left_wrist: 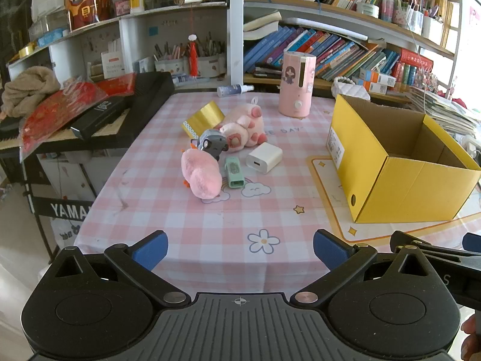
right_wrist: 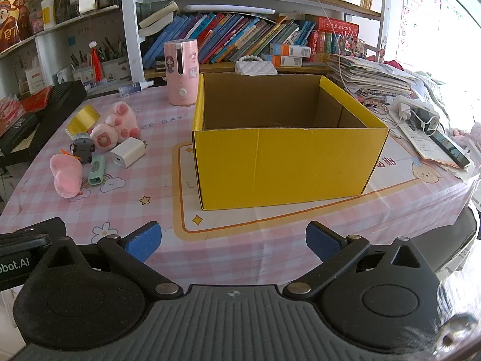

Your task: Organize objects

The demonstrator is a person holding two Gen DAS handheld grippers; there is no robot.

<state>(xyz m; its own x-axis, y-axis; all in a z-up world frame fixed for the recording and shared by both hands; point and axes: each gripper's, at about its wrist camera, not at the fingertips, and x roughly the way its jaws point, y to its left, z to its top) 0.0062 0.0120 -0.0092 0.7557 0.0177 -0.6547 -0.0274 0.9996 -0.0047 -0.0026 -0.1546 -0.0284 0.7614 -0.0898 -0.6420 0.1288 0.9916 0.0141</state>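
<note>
left tongs point(left_wrist: 239, 248) wide open, empty, low centre | right tongs point(right_wrist: 233, 239) wide open, empty | toys point(left_wrist: 201, 174) mid-frame on worktop point(left_wrist: 210, 219) | box point(right_wrist: 285, 162) centre

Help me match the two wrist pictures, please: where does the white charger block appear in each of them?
Left wrist view: the white charger block lies near the picture's centre, just right of the green stick.
Right wrist view: it lies in the left part, well left of the yellow box.
Shared landmark: the pink cylinder standing at the table's far side.
</note>
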